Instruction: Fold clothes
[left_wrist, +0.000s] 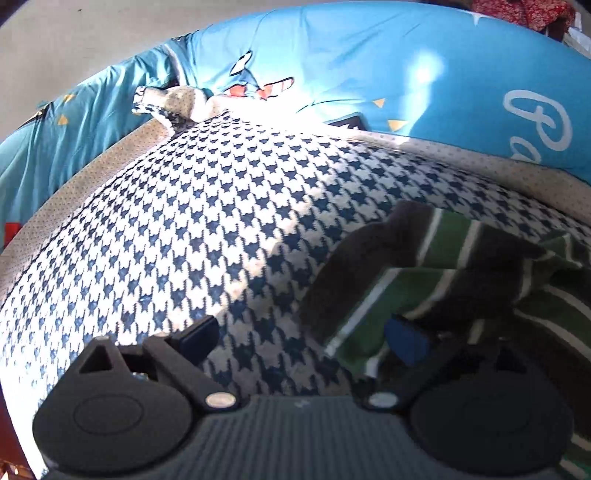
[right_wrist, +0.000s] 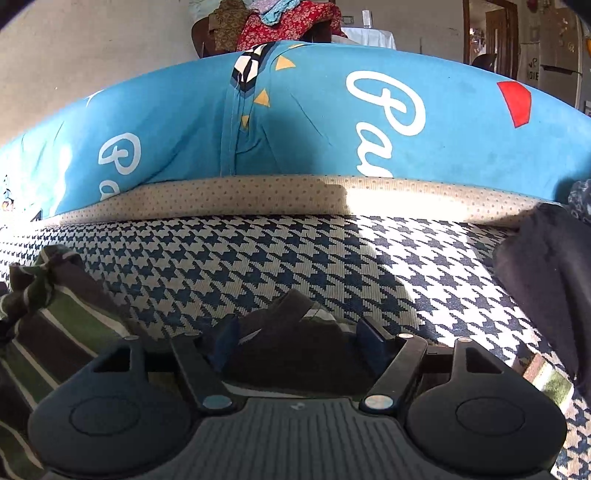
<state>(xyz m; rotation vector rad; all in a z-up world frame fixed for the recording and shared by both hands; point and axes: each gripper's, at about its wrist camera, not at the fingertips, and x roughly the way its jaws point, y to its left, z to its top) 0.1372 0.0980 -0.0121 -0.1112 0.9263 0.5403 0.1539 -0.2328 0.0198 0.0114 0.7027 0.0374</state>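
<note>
As jaws gape, striped garment (right_wrist: 295, 325) between right gripper (right_wrist: 299, 341)

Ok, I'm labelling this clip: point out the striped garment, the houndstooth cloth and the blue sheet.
striped garment (left_wrist: 417, 254): left wrist view, a green band.
houndstooth cloth (right_wrist: 258, 251): right wrist view, flat middle.
blue sheet (right_wrist: 303, 122): right wrist view, plain area beside the white lettering.

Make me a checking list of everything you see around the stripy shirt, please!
Surface: houndstooth cover, partly sunlit, lying on a blue printed bedsheet.
Job's things: green striped garment, bunched up.
Clutter: dark cloth at the right edge.
Grippers: left gripper open beside the garment; right gripper open, a fold of garment between its fingers.
Cables: nothing seen.
Surroundings: clothes pile, doorway.
</note>
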